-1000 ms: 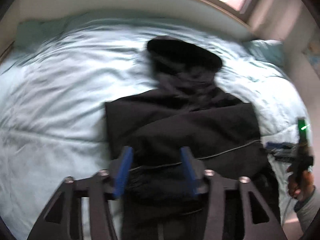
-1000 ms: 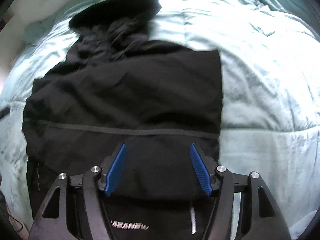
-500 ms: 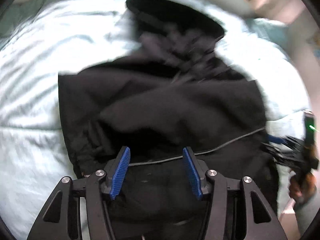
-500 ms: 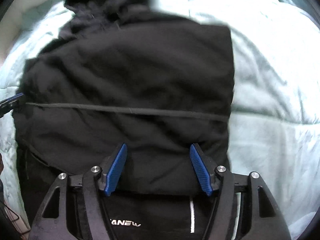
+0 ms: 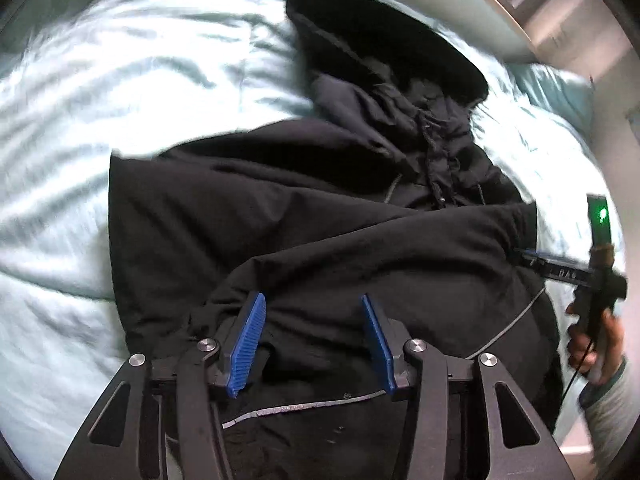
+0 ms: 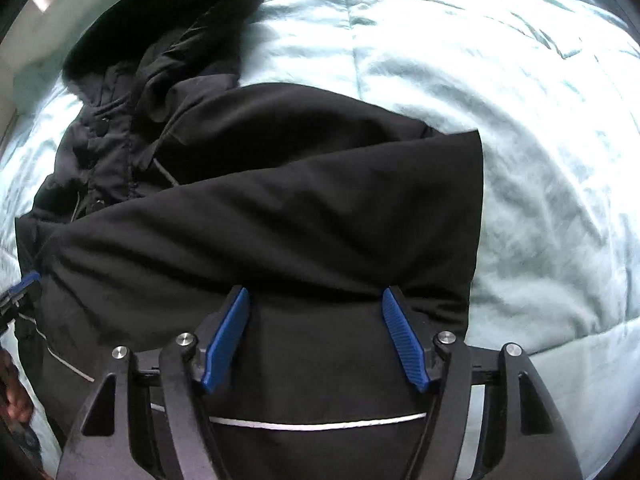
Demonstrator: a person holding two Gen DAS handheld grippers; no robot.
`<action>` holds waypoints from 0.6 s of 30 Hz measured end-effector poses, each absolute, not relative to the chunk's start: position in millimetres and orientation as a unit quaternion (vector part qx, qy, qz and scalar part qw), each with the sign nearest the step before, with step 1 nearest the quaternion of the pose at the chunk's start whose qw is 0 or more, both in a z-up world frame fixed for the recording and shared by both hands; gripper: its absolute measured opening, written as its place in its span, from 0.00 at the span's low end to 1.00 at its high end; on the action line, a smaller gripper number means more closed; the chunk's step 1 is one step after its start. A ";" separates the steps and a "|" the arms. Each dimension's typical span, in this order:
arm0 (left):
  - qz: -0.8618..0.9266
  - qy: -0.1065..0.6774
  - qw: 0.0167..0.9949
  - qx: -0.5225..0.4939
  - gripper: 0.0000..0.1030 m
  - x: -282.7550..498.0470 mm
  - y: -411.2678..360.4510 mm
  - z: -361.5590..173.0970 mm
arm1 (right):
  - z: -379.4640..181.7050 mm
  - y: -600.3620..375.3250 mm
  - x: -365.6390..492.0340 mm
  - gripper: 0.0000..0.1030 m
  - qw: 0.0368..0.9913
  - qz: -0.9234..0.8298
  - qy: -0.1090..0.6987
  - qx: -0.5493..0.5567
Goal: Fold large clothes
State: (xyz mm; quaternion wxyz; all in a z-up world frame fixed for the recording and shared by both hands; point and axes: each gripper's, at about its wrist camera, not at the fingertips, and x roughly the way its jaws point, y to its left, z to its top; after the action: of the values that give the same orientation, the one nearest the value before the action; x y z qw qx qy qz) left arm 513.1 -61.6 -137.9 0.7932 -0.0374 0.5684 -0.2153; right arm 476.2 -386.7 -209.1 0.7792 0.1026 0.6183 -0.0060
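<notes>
You've got the pale teal bedspread (image 6: 520, 120) under everything, and the black hooded jacket (image 5: 320, 208) is spread across the middle of it. Looks roughly halfway to me: both sides are already folded in so the body's a tidy rectangle, but the hood (image 5: 380, 40) is sticking out past the top and the bottom-to-top fold isn't done. Your left gripper (image 5: 312, 332) and right gripper (image 6: 316, 332) both sit over the hem end, jaws spread wide, gripping nothing.

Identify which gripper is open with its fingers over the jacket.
Both: the left gripper and right gripper hang open above the black jacket, neither pinching fabric.
</notes>
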 end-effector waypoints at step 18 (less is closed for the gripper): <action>-0.171 0.496 0.845 -0.099 0.52 719.2 -89.3 -91.3 | -128.0 -411.2 646.8 0.68 0.823 0.024 0.525 0.217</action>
State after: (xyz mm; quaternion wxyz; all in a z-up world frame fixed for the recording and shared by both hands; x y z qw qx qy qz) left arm 719.2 -89.3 -91.3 0.8452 -0.0989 0.4965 -0.1714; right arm 646.8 -411.2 -128.0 0.8229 0.2170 0.5245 0.0239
